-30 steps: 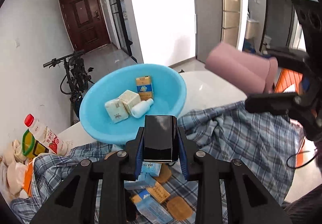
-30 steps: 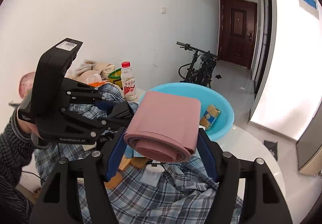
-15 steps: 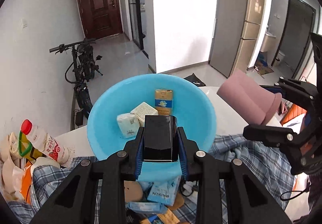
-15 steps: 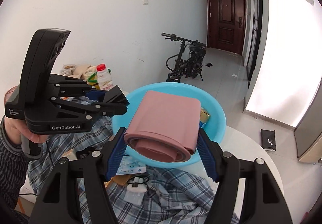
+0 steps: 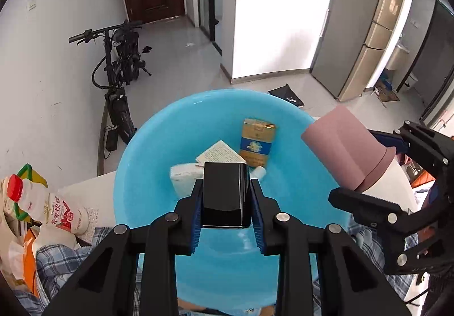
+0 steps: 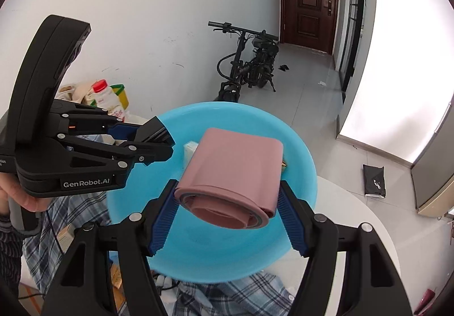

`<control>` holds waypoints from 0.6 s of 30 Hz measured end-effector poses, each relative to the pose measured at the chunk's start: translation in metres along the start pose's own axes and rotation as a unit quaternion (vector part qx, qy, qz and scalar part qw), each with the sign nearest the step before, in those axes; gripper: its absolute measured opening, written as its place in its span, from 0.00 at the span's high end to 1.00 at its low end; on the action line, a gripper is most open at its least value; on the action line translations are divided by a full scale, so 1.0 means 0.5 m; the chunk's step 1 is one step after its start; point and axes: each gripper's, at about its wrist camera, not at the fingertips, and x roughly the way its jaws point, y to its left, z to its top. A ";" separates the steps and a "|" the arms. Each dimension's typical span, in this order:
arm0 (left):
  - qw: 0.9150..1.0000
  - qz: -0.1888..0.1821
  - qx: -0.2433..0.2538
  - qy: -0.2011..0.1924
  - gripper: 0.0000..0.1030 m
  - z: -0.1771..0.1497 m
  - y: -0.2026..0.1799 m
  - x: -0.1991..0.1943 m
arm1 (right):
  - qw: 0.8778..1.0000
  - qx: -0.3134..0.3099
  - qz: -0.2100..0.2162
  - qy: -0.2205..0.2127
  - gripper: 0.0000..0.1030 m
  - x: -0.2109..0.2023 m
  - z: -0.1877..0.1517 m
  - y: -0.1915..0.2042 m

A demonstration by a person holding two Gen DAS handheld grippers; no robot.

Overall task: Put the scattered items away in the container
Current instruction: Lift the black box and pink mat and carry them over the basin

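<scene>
Left wrist view: left gripper (image 5: 226,204) clamps black box (image 5: 225,193) over blue basin (image 5: 147,157), right gripper (image 6: 228,204) grips pink roll (image 6: 232,171) likewise; lower both close, then release gently.

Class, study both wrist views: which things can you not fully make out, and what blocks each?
- White bottle, left wrist view: mostly behind the black box.
- Basin contents, right wrist view: largely covered by the pink roll.
- Items on the plaid cloth: cut off by the claws.

left wrist: above, close, facing down | right wrist: same | shared: blue basin (image 5: 136,174) (image 6: 300,171)
</scene>
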 end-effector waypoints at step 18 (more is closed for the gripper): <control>0.997 0.002 -0.053 0.057 0.69 -0.003 0.079 0.179 | 0.994 0.061 0.010 0.086 0.35 0.183 0.015 -0.070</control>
